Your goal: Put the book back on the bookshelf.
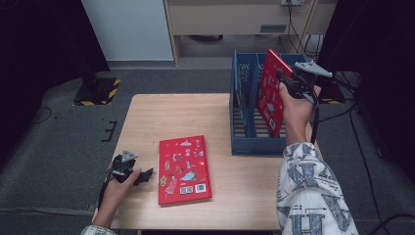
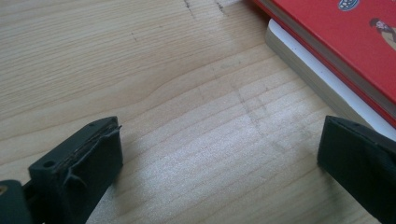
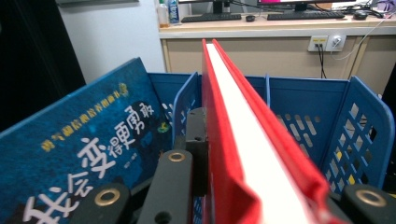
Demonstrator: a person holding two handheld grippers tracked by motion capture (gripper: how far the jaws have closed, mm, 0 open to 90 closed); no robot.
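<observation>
A red picture book (image 1: 184,169) lies flat on the wooden table (image 1: 161,112). My left gripper (image 1: 145,175) rests just left of it, open, jaws pointing at its spine side. In the left gripper view my left gripper (image 2: 219,158) stands wide open over bare wood, and the red book's edge (image 2: 345,42) is ahead at the upper right. My right gripper (image 1: 281,77) is shut on a second red book (image 1: 270,95), held upright over the blue file rack (image 1: 257,144). In the right gripper view this book (image 3: 243,140) runs edge-on between the jaws of my right gripper (image 3: 247,182).
A blue book (image 3: 79,158) with white characters leans in the rack's left slot. The rack's dividers and perforated walls (image 3: 317,116) surround the held book. A desk with cables and sockets (image 3: 327,43) stands behind. Bare table lies beyond the flat book.
</observation>
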